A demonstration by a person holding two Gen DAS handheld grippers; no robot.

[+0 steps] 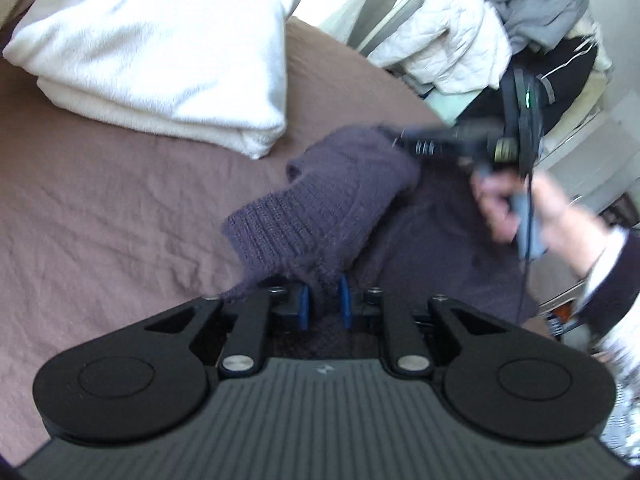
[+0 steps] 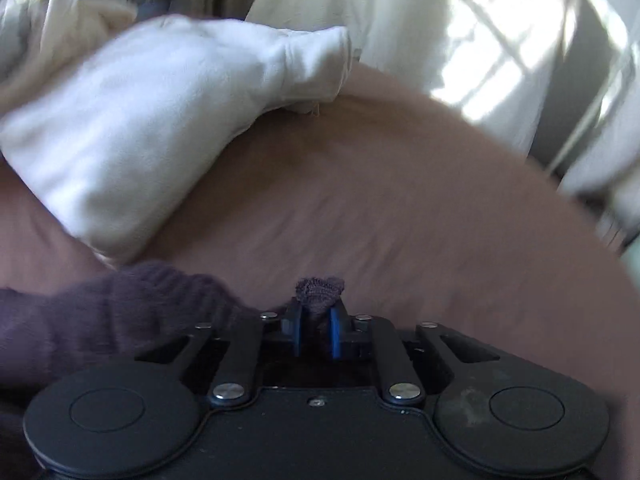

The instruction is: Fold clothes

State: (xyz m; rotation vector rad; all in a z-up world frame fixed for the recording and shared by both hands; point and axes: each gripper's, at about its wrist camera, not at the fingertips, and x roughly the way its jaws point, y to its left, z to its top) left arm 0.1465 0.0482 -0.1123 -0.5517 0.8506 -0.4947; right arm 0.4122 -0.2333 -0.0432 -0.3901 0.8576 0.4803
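A dark purple knit sweater point(image 1: 320, 208) lies on the brown bedspread point(image 1: 120, 200). My left gripper point(image 1: 324, 300) is shut on its ribbed edge and lifts it a little. My right gripper point(image 1: 394, 140) shows in the left wrist view, held in a hand point(image 1: 516, 208), shut on the sweater's far edge. In the right wrist view the right gripper point(image 2: 318, 334) pinches a small tuft of the purple knit point(image 2: 320, 290), with more of the sweater point(image 2: 100, 320) bunched at the left. The view is blurred by motion.
A folded white fleece blanket point(image 1: 168, 52) lies on the bed at the back left; it also shows in the right wrist view point(image 2: 152, 120). A pile of white, grey and black clothes point(image 1: 500, 32) sits beyond the bed's right edge. Pale curtains point(image 2: 480, 40) hang behind.
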